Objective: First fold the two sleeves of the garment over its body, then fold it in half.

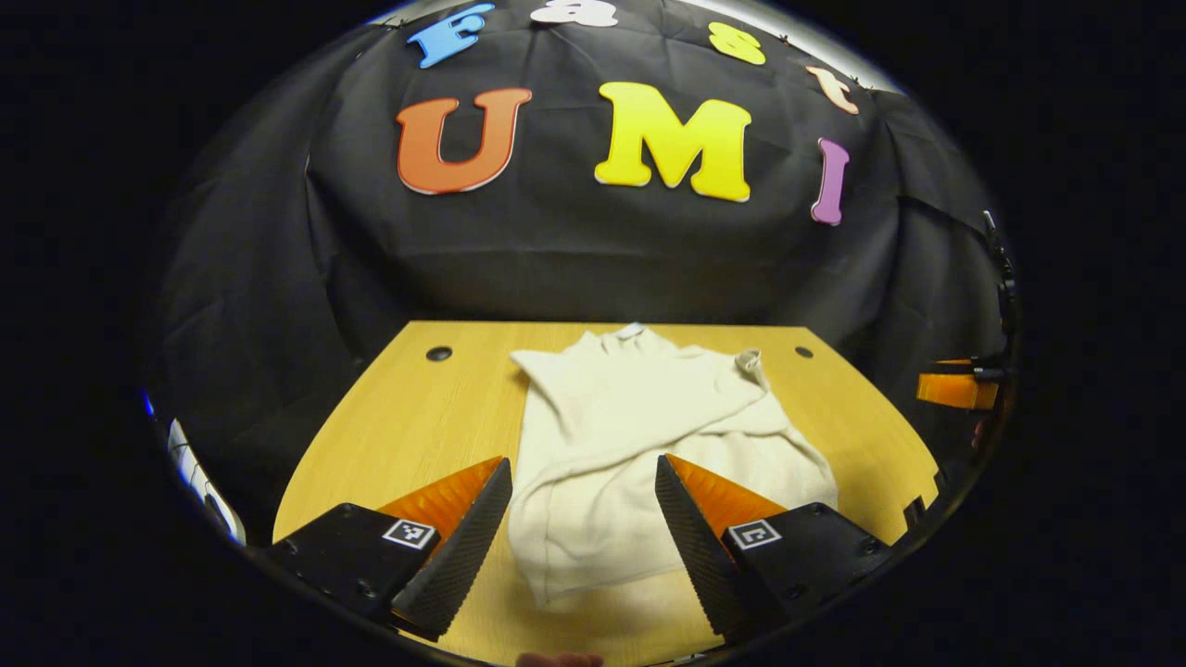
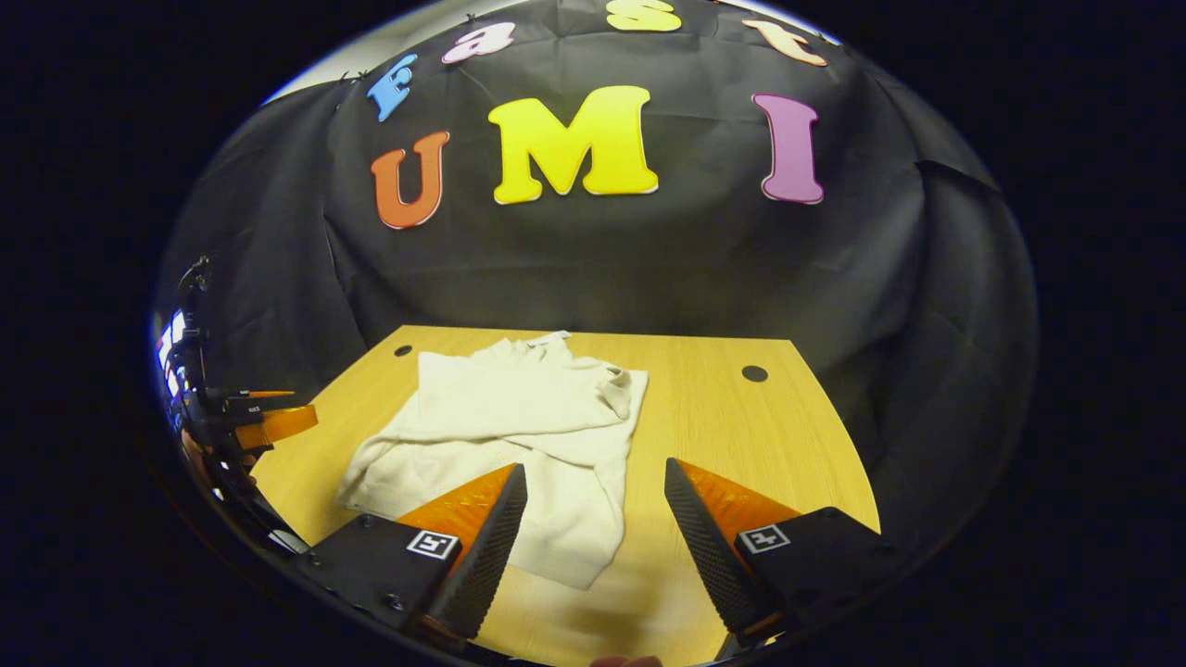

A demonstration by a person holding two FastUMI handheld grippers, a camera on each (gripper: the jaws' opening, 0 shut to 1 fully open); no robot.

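A cream garment (image 1: 639, 445) lies on the wooden table (image 1: 398, 426), collar toward the far edge, with both sleeves folded across its body in loose wrinkles. My left gripper (image 1: 584, 482) hovers open above the garment's near hem, with nothing between its fingers. In the right gripper view the same garment (image 2: 519, 435) lies left of centre on the table (image 2: 741, 445). My right gripper (image 2: 596, 491) stands open over the garment's near right corner and grips nothing. The other gripper (image 2: 269, 421) shows at the far left edge of this view.
The table has small round holes near its far corners (image 1: 438, 353) (image 2: 754, 373). Black cloth walls close in behind and on both sides. Bare wood stretches to the right of the garment in the right gripper view. The right gripper (image 1: 954, 387) sits at the left gripper view's right edge.
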